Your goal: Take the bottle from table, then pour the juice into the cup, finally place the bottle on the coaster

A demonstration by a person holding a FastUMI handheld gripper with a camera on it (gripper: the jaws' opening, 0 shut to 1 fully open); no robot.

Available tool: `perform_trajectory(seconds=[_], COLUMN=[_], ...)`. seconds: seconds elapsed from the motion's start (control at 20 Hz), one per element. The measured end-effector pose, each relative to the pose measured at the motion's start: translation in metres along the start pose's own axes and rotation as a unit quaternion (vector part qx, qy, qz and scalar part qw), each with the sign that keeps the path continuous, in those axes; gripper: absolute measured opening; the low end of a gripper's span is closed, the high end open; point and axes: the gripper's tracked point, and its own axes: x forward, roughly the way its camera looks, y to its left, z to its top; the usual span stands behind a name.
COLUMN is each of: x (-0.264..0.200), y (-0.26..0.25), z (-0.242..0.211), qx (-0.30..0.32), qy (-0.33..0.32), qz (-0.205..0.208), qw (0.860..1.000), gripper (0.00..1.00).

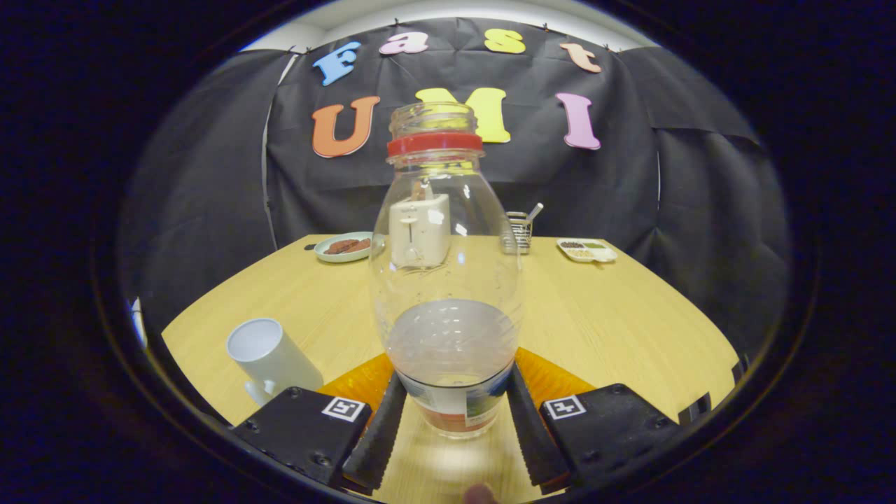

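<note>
From the gripper view, the bottle stands upright between the fingers of the gripper, its long axis vertical and its mouth uncapped. Both fingers seem pressed to its lower body, so I judge it grasped. Its base sits over the orange coaster near the table's front edge. The white cup lies tilted just left.
</note>
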Motion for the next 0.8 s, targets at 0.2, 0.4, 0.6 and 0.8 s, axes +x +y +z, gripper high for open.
perform_trajectory(seconds=[0.2, 0.4, 0.6, 0.8], x=[-0.007, -0.003, 0.007, 0.013], y=[0.003, 0.004, 0.003, 0.009], z=[0.019, 0.026, 0.024, 0.027], qx=[-0.082, -0.227, -0.343, -0.457], qy=[-0.018, -0.025, -0.021, -0.034], qz=[-0.021, -0.068, -0.101, -0.132], qw=[0.996, 0.971, 0.933, 0.879], gripper=[0.77, 0.77, 0.77, 0.77])
